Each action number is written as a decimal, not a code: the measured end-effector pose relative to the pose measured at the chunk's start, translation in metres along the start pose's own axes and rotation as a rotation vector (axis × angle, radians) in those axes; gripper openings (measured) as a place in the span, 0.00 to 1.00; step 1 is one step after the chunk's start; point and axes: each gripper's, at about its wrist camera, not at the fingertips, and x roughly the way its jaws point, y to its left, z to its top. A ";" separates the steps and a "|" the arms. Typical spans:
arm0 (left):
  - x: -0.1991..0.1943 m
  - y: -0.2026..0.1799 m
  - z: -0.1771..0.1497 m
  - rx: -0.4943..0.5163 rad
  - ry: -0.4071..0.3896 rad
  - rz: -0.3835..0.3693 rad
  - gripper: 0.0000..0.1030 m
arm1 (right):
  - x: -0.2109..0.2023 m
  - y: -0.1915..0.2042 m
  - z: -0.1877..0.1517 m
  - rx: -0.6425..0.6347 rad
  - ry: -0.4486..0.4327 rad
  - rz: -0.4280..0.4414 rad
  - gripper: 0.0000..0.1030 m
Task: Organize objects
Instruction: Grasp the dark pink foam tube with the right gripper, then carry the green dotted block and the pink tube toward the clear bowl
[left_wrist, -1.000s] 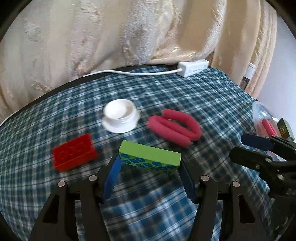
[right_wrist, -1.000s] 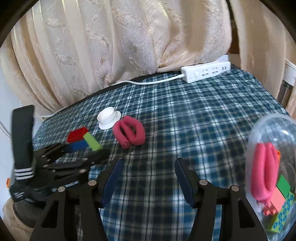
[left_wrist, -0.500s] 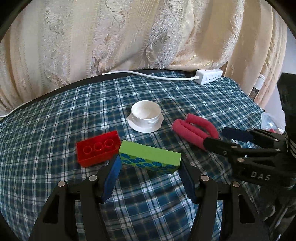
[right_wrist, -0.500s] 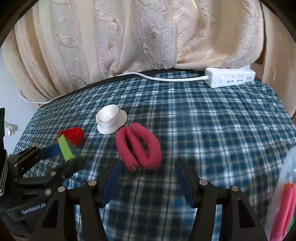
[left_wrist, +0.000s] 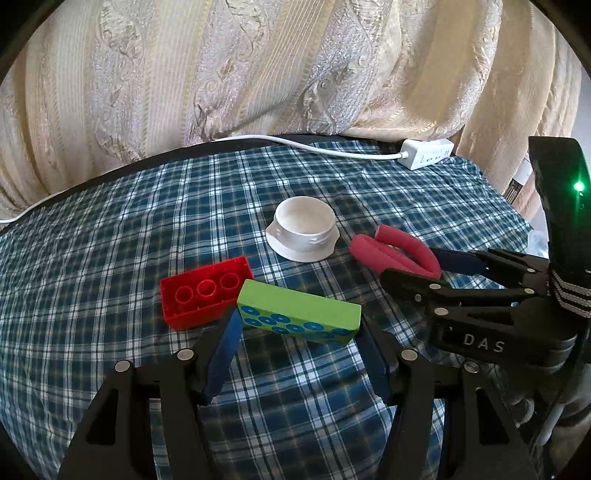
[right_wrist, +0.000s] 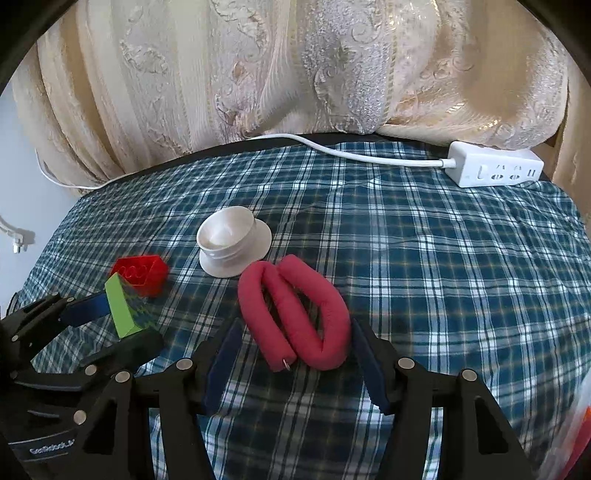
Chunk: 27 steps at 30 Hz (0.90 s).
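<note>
My left gripper (left_wrist: 300, 325) is shut on a green block with blue dots (left_wrist: 299, 314), held just above the checked cloth. The block hangs beside a red brick (left_wrist: 205, 291) that lies hollow side up. From the right wrist view the green block (right_wrist: 122, 310) shows end-on in the left gripper (right_wrist: 125, 325), with the red brick (right_wrist: 142, 273) behind it. My right gripper (right_wrist: 295, 328) stands open, its blue pads on either side of a folded pink foam roller (right_wrist: 295, 306) that rests on the cloth. Whether the pads touch the roller I cannot tell. The roller (left_wrist: 391, 251) and the right gripper (left_wrist: 410, 266) also appear in the left wrist view.
A white screw lid (left_wrist: 303, 236) sits upside down behind the roller. A white power strip (right_wrist: 495, 170) and its cable lie along the table's far edge under a cream curtain. Part of a clear plastic container (right_wrist: 576, 424) shows at the lower right.
My right gripper has swung left away from the clear container, and the pink roller now lies between its fingers. The left gripper drifted a little, still holding the green block.
</note>
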 end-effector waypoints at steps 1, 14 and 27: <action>0.000 0.000 0.000 0.000 0.000 0.000 0.61 | 0.002 0.001 0.001 -0.005 0.003 -0.001 0.62; 0.003 0.001 -0.002 0.001 0.005 0.001 0.61 | 0.010 0.010 0.004 -0.068 0.001 -0.050 0.66; 0.003 -0.004 -0.001 0.012 0.009 -0.003 0.61 | -0.007 0.004 -0.008 -0.028 -0.013 -0.051 0.60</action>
